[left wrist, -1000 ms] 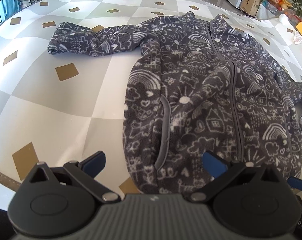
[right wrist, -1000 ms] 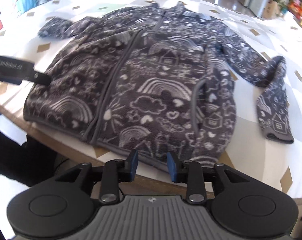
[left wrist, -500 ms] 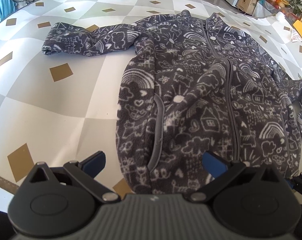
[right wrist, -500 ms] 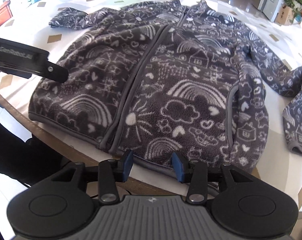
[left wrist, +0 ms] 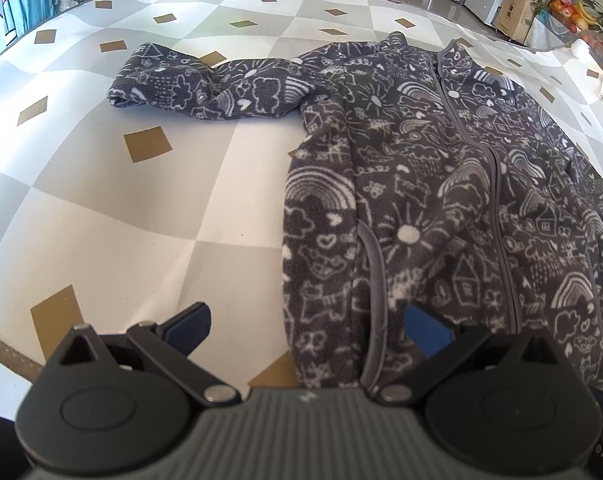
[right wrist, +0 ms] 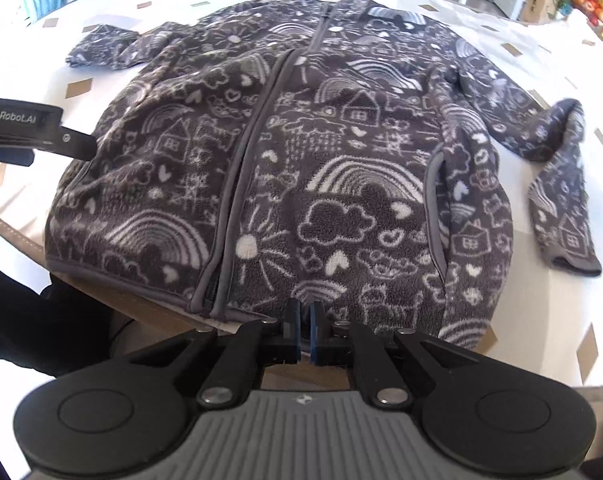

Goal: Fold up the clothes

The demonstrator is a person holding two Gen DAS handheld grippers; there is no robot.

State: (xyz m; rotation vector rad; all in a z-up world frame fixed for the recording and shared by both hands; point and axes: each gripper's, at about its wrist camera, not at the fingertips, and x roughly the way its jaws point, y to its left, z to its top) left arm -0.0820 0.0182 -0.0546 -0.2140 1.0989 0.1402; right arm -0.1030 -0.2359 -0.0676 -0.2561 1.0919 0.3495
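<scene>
A dark grey fleece jacket with white doodle print lies front up and zipped on the checked table cover. One sleeve stretches out to the left in the left wrist view. The other sleeve bends down at the right of the right wrist view. My left gripper is open, and the jacket's near left corner lies between its blue pads. My right gripper is shut, pinching the jacket's bottom hem just right of the zip.
The table's near edge runs just under the hem. The left gripper's black finger reaches in over the jacket's side in the right wrist view. Boxes and plants stand on the floor far behind, a blue cushion at far left.
The right gripper's jaws have shut on the jacket's bottom hem after standing open just before it. Both views have drawn slightly closer to the jacket. The left gripper stays open.
</scene>
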